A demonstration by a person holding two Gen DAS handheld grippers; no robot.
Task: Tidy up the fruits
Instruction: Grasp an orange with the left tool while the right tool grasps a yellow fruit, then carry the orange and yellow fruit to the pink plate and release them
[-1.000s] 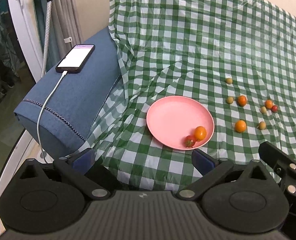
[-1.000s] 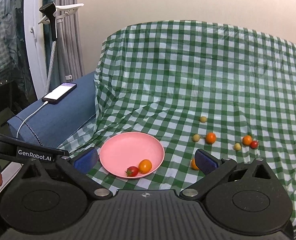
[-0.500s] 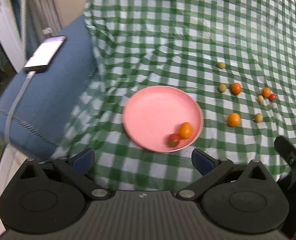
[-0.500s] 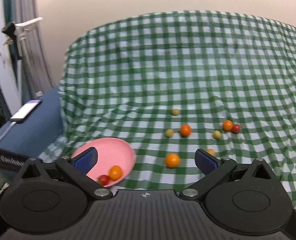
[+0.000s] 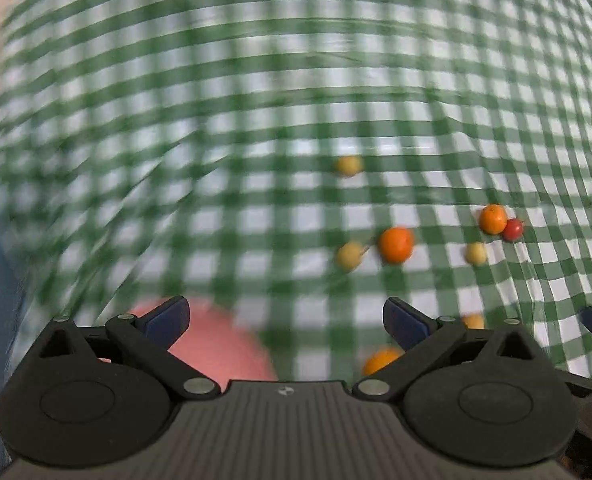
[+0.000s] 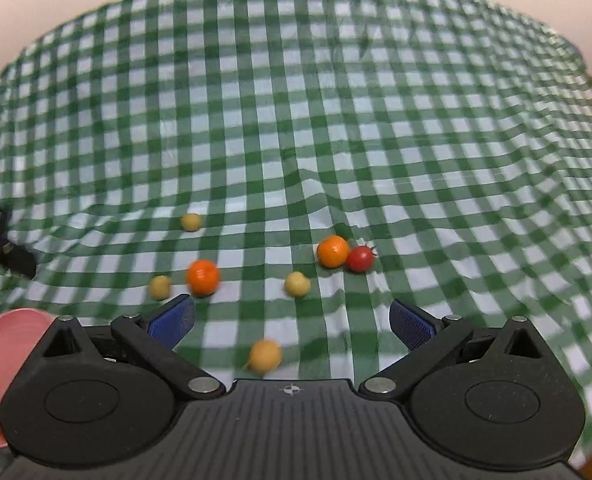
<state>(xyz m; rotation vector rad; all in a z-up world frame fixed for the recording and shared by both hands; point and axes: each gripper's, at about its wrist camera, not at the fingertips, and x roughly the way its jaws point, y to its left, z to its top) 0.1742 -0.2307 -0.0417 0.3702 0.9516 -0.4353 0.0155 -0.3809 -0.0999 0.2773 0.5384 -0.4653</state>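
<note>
Small fruits lie loose on a green checked cloth [image 6: 336, 100]. In the right wrist view I see an orange fruit [image 6: 203, 277], another orange fruit [image 6: 332, 251] touching a red cherry tomato [image 6: 360, 258], and yellow fruits [image 6: 297, 284] [image 6: 265, 355]. My right gripper [image 6: 292, 320] is open and empty, just short of them. My left gripper [image 5: 286, 318] is open and empty too, with the pink plate [image 5: 224, 348] under its left finger. The left wrist view is blurred; an orange fruit [image 5: 395, 244] and a yellow fruit [image 5: 349, 165] lie ahead.
The pink plate's edge [image 6: 12, 324] shows at the lower left of the right wrist view. Part of the left gripper's dark body [image 6: 0, 248] juts in at that view's left edge. A pale wall rises behind the cloth.
Both grippers have swung right and forward toward the loose fruits. The plate has slid to the lower left of both views; the phone and blue cushion have left the frame.
</note>
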